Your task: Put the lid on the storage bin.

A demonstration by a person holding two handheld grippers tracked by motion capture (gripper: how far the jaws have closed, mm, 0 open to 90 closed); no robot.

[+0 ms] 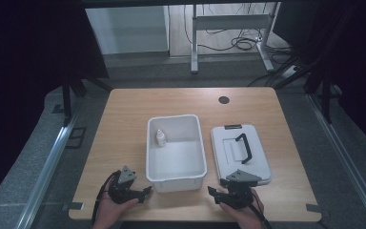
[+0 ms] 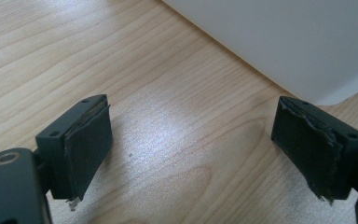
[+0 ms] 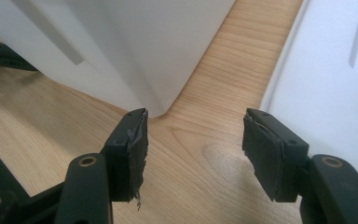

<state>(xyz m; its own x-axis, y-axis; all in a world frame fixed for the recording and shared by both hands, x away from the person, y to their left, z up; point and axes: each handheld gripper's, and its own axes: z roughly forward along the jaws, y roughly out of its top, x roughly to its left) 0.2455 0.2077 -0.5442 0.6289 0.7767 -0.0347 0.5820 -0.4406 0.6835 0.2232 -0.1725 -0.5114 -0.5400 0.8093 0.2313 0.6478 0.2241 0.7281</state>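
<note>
While both grippers rest near the front edge, nothing is held
Table: light wooden table seen from above, with a small dark round cap near its far edge
Bin: open white plastic bin at the centre; in the left gripper view only a plain white wall at top right, cut off by the frame
Bottle: small white bottle standing upright inside the bin by its left wall; too small to read any label
Lid: white lid with a black handle, lying flat just right of the bin; in the right gripper view only its edge shows
Left gripper: held in a hand cut off at the bottom, just left of the bin's near corner; its own view shows the jaws spread wide over bare wood, pads frayed
Right gripper: held in a hand, between bin and lid at the front; its own view shows the jaws wide apart, gripping nothing, pointing at the gap of wood between the bin's corner and the lid
Hard to make out: bin contents are hidden from both gripper views
</note>
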